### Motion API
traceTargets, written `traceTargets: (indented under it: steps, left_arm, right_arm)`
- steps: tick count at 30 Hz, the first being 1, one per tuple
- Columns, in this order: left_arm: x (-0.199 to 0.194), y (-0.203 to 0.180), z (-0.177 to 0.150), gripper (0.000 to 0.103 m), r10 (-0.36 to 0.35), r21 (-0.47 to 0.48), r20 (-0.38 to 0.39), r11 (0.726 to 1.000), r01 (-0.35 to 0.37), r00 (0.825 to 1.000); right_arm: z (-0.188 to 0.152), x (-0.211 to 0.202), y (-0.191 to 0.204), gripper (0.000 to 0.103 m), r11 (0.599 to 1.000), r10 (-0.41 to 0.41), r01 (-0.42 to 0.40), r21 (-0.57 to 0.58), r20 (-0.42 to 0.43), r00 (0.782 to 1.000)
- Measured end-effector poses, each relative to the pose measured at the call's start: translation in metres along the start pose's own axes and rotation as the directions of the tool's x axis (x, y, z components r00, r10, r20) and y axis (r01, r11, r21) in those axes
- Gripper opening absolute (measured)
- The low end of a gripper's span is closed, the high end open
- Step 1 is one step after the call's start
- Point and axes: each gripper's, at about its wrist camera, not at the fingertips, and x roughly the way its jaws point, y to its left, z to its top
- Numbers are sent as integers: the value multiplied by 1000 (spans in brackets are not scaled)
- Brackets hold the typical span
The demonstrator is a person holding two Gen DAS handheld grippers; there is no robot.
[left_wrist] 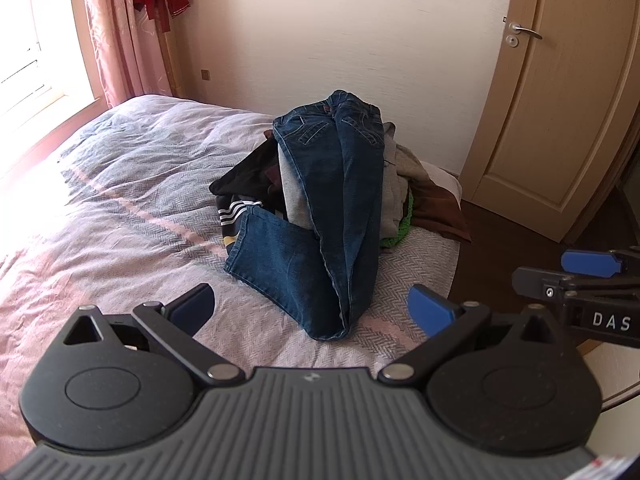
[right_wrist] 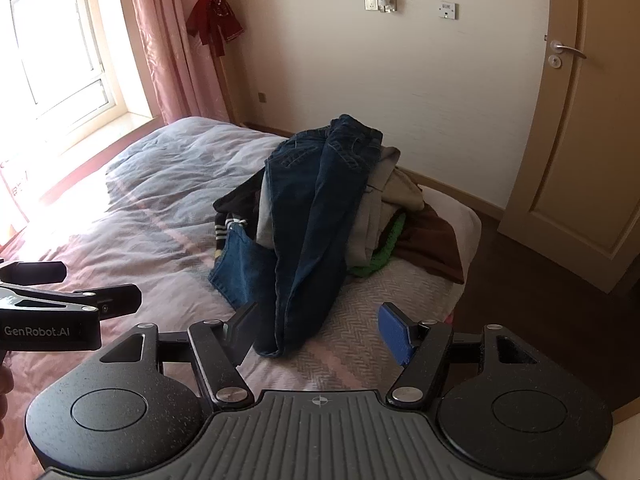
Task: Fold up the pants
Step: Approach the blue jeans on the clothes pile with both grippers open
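Right now jeans lie draped over the clothes pile on the bed, legs trailing toward both grippers, left & right, jaws spread wide, nothing held.

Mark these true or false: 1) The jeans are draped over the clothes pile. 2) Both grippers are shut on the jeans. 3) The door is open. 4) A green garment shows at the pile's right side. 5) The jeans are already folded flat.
1) True: the jeans lie over the clothes pile on the bed.
2) False: the left gripper and right gripper are open and hold nothing.
3) False: the door is closed.
4) True: the green garment peeks out there.
5) False: they hang loose and unfolded.
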Motion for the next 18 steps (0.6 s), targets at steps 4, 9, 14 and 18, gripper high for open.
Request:
traceTargets:
  steps: [4,9,14,18]
  left_arm:
    - [4,2,3,102,-10,10,0,1000,10,1000]
    - [10,7,7,102,-22,20,4,1000,22,1000]
    - [18,17,10,102,-34,27,-4,999,34,999]
    - [26,25,11,102,-43,21,-16,999,43,999]
  right_arm:
    - [1,2,3,63,1000,-13,13,11,0,1000]
    - [3,6,7,63,1000,-24,24,19,4,1000]
    - [5,12,11,63,999,-30,30,33,2,1000]
    - [5,20,13,63,998,-35,35,45,-12,999]
